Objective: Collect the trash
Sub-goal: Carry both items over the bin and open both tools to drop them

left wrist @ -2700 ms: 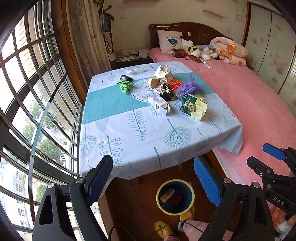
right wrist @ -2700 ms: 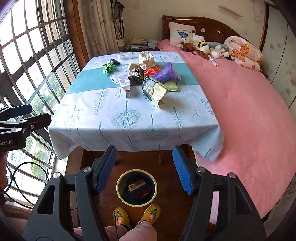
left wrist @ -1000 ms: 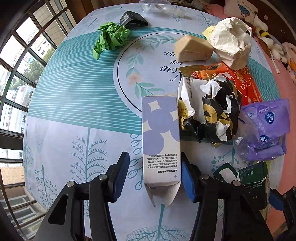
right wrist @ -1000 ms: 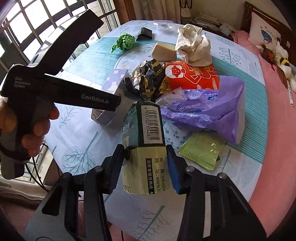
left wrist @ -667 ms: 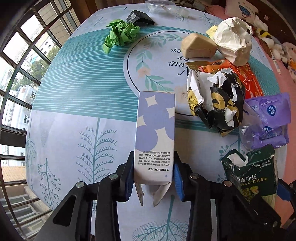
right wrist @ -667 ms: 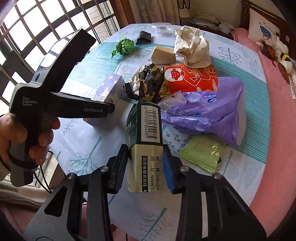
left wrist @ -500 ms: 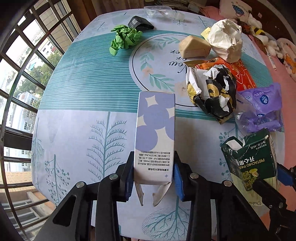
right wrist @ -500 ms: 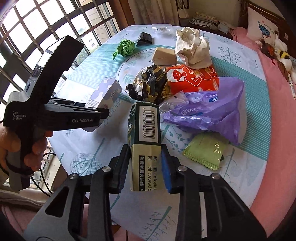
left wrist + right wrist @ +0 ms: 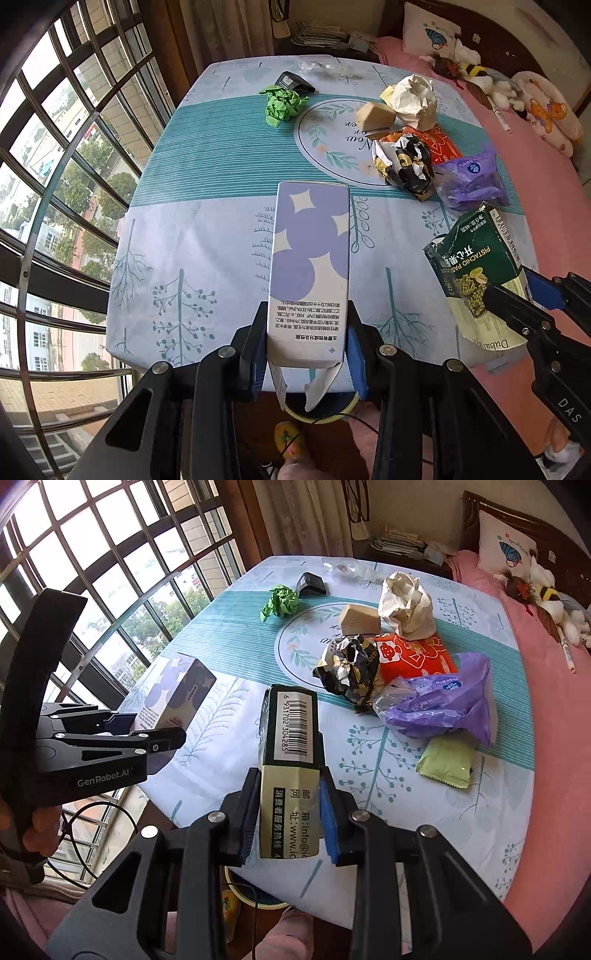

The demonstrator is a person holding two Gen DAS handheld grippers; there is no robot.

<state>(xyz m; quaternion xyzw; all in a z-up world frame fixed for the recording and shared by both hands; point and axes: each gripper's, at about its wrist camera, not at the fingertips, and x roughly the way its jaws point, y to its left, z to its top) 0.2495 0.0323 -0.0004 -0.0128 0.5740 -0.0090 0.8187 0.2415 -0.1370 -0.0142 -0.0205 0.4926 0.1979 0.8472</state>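
My left gripper point(image 9: 306, 350) is shut on a white and purple carton point(image 9: 310, 258) and holds it above the table's near edge; the carton also shows in the right wrist view point(image 9: 173, 698). My right gripper point(image 9: 288, 812) is shut on a green pistachio box point(image 9: 291, 746), also lifted off the table, and seen in the left wrist view point(image 9: 480, 273). The yellow-rimmed trash bin point(image 9: 332, 415) on the floor below is mostly hidden behind the carton; its rim also shows in the right wrist view point(image 9: 255, 901).
On the tablecloth point(image 9: 207, 229) lie a green paper ball point(image 9: 282, 103), a black item point(image 9: 293, 81), a tan box point(image 9: 375, 116), a crumpled paper bag point(image 9: 413, 98), an orange wrapper point(image 9: 410, 653), a black-gold wrapper point(image 9: 404, 166), a purple bag point(image 9: 471, 181) and a green sachet point(image 9: 448, 757). A pink bed point(image 9: 546, 177) is right, windows left.
Both grippers closed on their boxes, lifted them off the table and pulled back toward the near edge, above the bin.
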